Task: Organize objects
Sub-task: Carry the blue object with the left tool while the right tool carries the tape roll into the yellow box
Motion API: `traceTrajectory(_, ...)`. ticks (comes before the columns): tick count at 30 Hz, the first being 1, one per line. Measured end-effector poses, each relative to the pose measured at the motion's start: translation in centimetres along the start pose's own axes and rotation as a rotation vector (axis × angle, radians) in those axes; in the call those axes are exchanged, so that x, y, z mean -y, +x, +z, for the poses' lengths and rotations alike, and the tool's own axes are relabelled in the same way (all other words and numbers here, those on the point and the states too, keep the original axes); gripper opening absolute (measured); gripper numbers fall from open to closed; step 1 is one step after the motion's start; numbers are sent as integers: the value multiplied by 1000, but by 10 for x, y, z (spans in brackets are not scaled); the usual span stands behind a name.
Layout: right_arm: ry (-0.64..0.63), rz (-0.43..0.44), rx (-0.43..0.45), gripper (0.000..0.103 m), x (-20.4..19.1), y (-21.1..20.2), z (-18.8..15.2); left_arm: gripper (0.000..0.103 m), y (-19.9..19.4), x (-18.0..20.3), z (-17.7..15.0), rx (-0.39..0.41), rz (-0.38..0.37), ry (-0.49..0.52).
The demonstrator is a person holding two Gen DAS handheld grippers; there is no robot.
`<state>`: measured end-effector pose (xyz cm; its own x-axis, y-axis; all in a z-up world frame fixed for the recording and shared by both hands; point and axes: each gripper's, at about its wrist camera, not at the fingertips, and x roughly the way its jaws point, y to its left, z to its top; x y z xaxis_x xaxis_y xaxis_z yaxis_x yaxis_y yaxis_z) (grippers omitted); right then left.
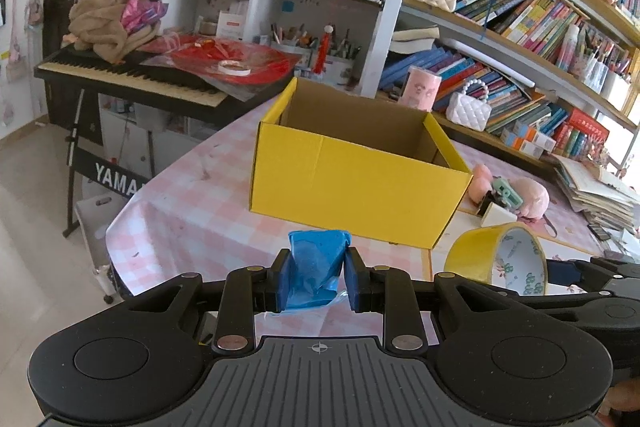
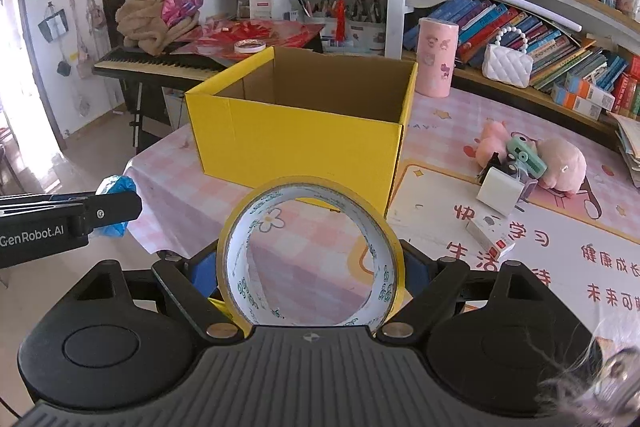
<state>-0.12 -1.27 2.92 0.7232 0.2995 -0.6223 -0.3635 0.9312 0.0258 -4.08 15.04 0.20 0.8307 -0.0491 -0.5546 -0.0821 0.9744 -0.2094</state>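
Observation:
An open yellow cardboard box (image 1: 356,183) (image 2: 296,143) stands on the pink checked table (image 1: 188,219) (image 2: 448,135), its brown inside bare as far as I see. My left gripper (image 1: 316,277) is shut on a crumpled blue plastic packet (image 1: 318,267), held just short of the box's near wall. That packet (image 2: 116,187) and the left gripper's finger (image 2: 104,209) show at the left of the right wrist view. My right gripper (image 2: 310,273) is shut on a wide roll of yellow tape (image 2: 310,255) (image 1: 498,257), held upright in front of the box.
A pink plush toy (image 2: 560,159), a mint toy camera (image 2: 526,153) and small white boxes (image 2: 490,235) lie on the table right of the box. A pink cylinder (image 2: 436,57) stands behind it. Bookshelves (image 1: 540,39) line the far side; a keyboard (image 1: 132,77) stands at the left.

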Motion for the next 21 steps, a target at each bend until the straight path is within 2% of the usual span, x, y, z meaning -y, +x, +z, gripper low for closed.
traceTrajectory(21, 14, -36, 15, 86, -4, 3, 9, 25, 3, -8, 9, 27, -37, 8)
